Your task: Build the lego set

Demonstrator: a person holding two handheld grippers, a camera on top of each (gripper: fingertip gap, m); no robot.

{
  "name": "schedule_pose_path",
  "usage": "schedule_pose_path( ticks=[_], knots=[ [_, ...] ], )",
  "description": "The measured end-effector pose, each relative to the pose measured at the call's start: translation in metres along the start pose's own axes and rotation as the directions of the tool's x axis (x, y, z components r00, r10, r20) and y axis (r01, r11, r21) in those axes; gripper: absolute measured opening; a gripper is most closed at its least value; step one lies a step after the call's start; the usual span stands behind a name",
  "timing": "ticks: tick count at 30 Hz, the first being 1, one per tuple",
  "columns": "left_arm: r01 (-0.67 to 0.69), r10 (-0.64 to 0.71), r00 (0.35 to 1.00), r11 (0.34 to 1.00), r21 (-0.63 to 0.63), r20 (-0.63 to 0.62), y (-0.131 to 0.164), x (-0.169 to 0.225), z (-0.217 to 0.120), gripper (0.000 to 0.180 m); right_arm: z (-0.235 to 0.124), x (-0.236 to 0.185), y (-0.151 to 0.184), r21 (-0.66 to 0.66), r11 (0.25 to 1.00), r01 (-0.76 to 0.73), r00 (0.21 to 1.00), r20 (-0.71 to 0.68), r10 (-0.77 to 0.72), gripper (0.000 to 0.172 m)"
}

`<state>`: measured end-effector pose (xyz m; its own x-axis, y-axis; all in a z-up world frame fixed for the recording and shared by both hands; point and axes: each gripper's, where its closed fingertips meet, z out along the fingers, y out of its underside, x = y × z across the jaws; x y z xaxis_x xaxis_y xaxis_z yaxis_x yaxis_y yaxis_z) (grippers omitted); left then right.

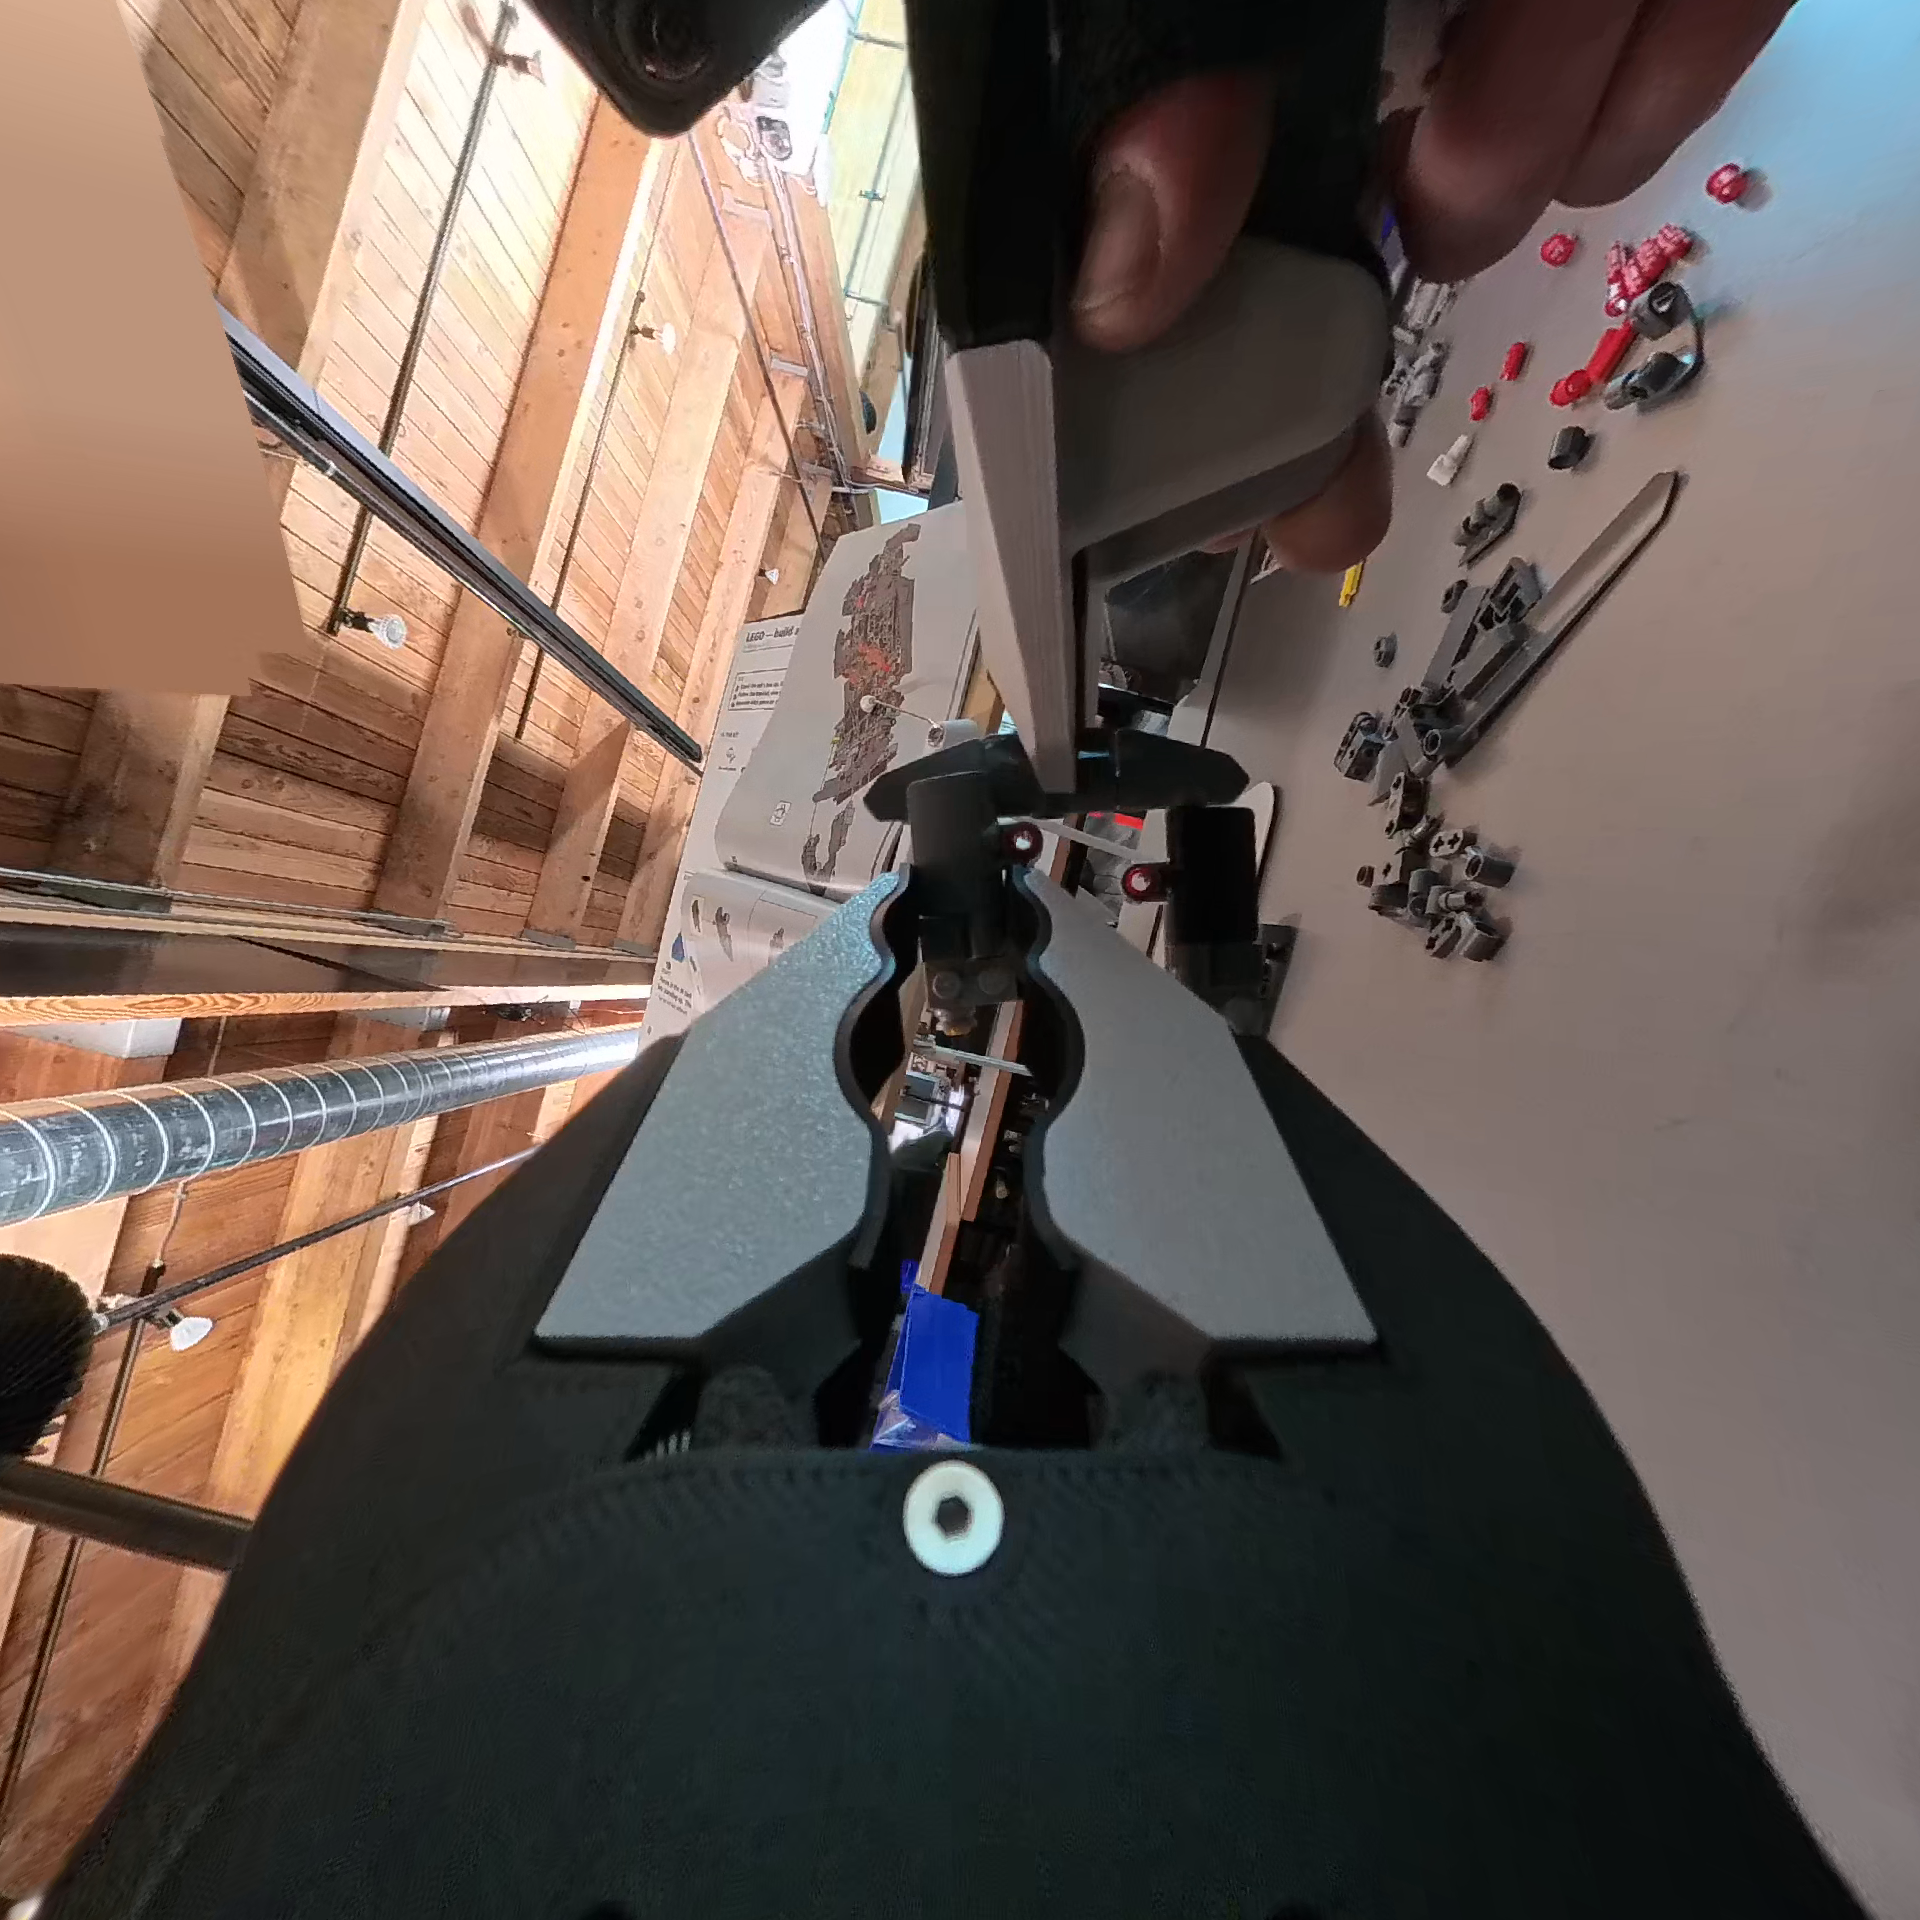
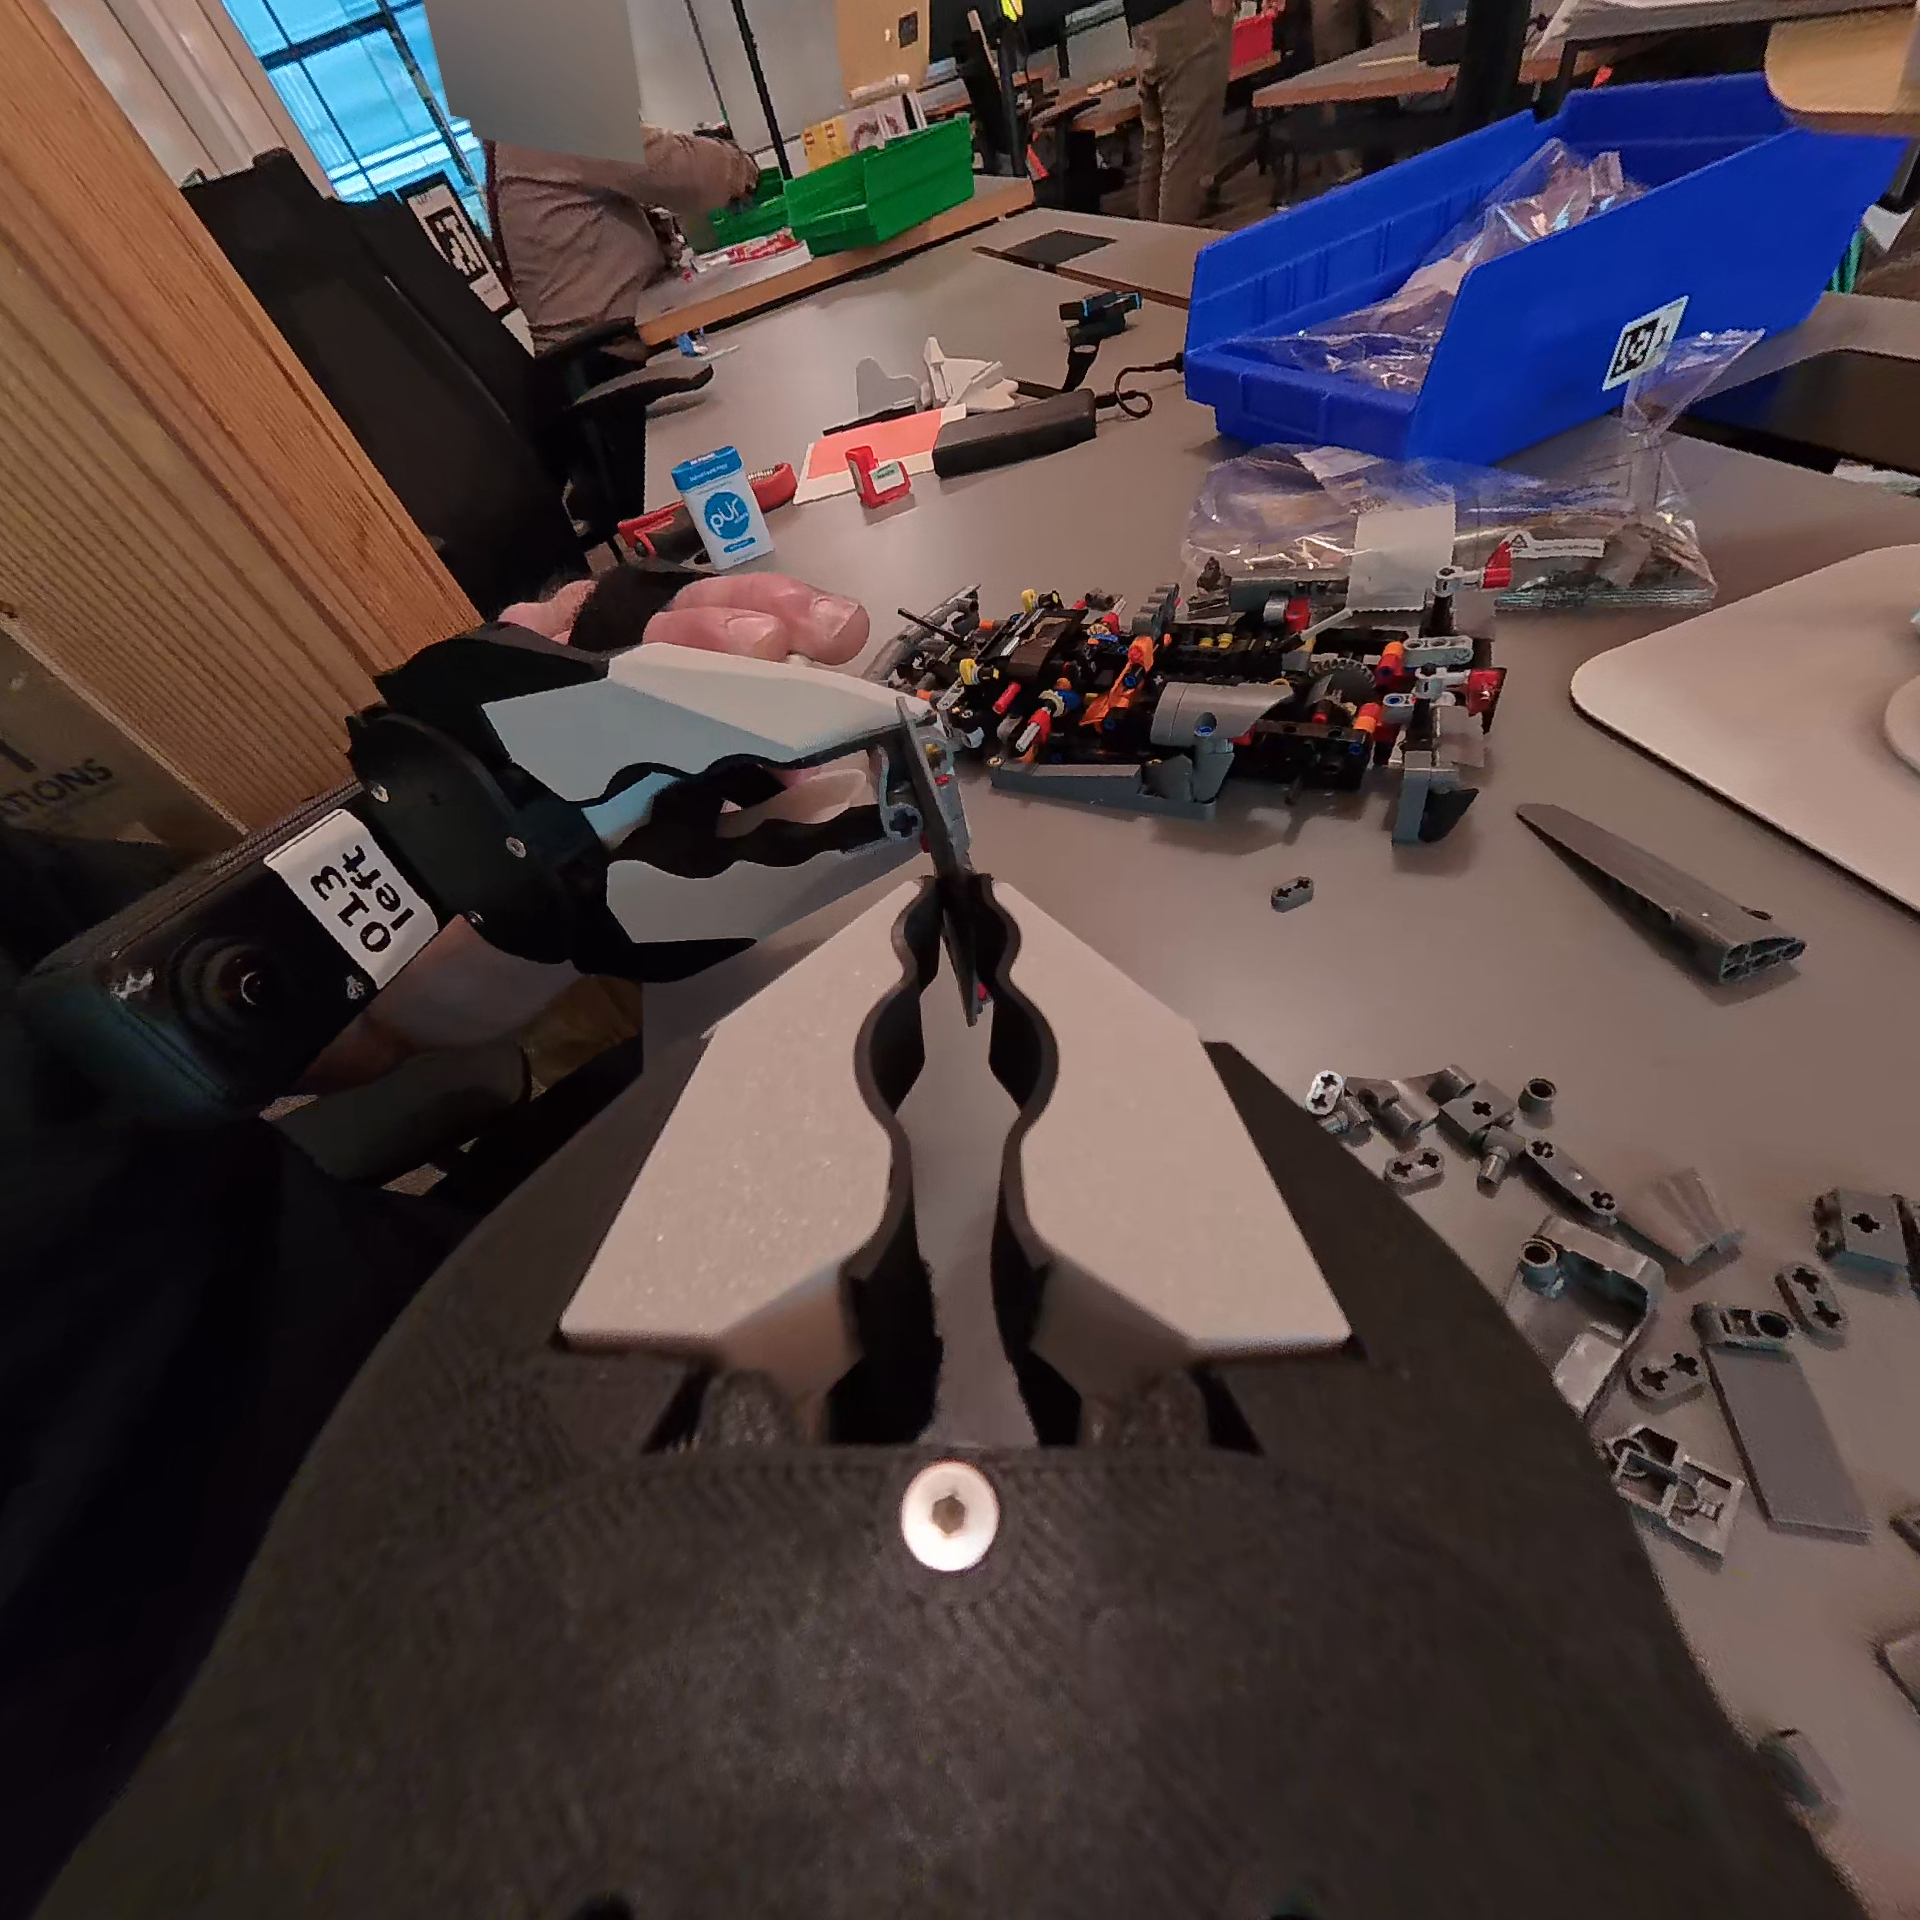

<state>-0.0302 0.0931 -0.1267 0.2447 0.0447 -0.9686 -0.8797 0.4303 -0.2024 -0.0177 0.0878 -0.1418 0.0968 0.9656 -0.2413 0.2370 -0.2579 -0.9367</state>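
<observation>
Between the two grippers, a dark toy-brick assembly (image 2: 940, 821) hangs above the table (image 2: 1195, 935): the right gripper (image 2: 961, 894) pinches its thin panel edge, the left gripper (image 1: 966, 894), at nine o'clock, clamps its pin-studded block. Opposed pulling might pop the assembly apart; loose grey pieces (image 2: 1621, 1247) lie at three o'clock.

Bright indoor light, fisheye edges, blurred foreground

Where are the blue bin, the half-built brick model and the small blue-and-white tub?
blue bin (image 2: 1351, 400), right wrist view, front wall.
half-built brick model (image 2: 1195, 686), right wrist view, its middle.
blue-and-white tub (image 2: 722, 511), right wrist view, front face.
</observation>
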Motion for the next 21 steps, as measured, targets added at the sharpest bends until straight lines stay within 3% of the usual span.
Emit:
schedule_pose_path(
  ticks=[21],
  knots=[
    [-0.084, 0.091, 0.971, 0.996, 0.039, -0.220, -0.007, 0.065, -0.006, 0.014, -0.001, 0.009, 0.066, -0.137, 0.979, -0.153, 0.988, -0.028, 0.150, 0.003]
  ],
)
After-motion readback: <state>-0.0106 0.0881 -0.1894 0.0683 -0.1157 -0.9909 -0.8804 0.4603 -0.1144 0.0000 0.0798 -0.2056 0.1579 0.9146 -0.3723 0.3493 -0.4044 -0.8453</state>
